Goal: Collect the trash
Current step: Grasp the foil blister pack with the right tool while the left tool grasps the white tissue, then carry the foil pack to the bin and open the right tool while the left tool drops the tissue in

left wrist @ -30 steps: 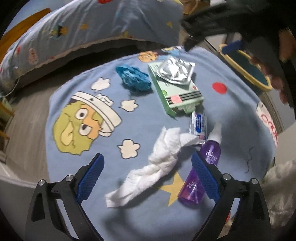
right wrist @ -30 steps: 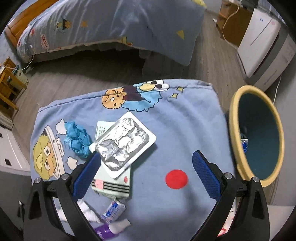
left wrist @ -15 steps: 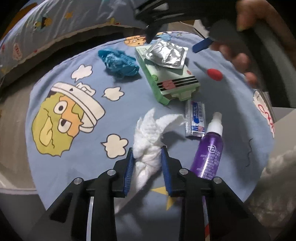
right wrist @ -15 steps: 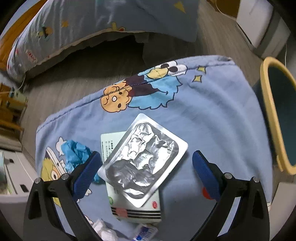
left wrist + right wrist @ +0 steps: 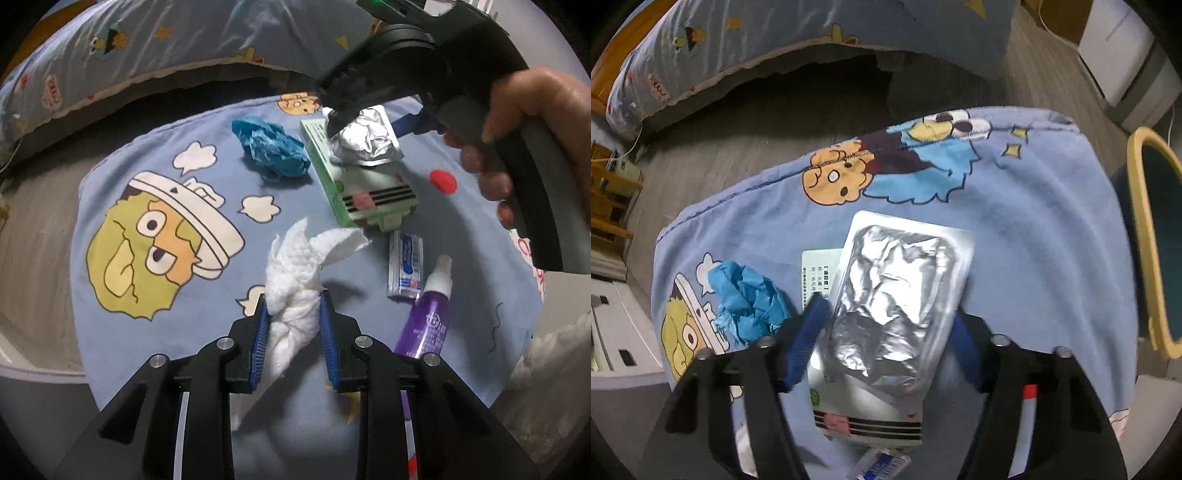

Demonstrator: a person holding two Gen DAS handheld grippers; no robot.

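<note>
A twisted white tissue (image 5: 295, 266) lies on the blue cartoon cloth (image 5: 155, 332), and my left gripper (image 5: 293, 321) is shut on its lower half. A silver foil blister pack (image 5: 897, 295) rests on a green and white box (image 5: 820, 273). My right gripper (image 5: 886, 332) straddles that pack, its jaws closing with the pads at the pack's two long edges. In the left wrist view the right gripper (image 5: 369, 123) comes down on the foil pack (image 5: 365, 140) from the top right, held by a hand (image 5: 517, 110). A crumpled blue wrapper (image 5: 271, 151) lies left of the box.
A small blue and white sachet (image 5: 404, 266) and a purple spray bottle (image 5: 428, 321) lie right of the tissue. A bin with a yellow rim (image 5: 1145, 240) stands off the cloth's right edge. A patterned quilt (image 5: 775, 44) hangs behind, over grey floor.
My left gripper dropped over the tissue and shut on it. My right gripper sank towards the foil pack and its jaws have narrowed around it.
</note>
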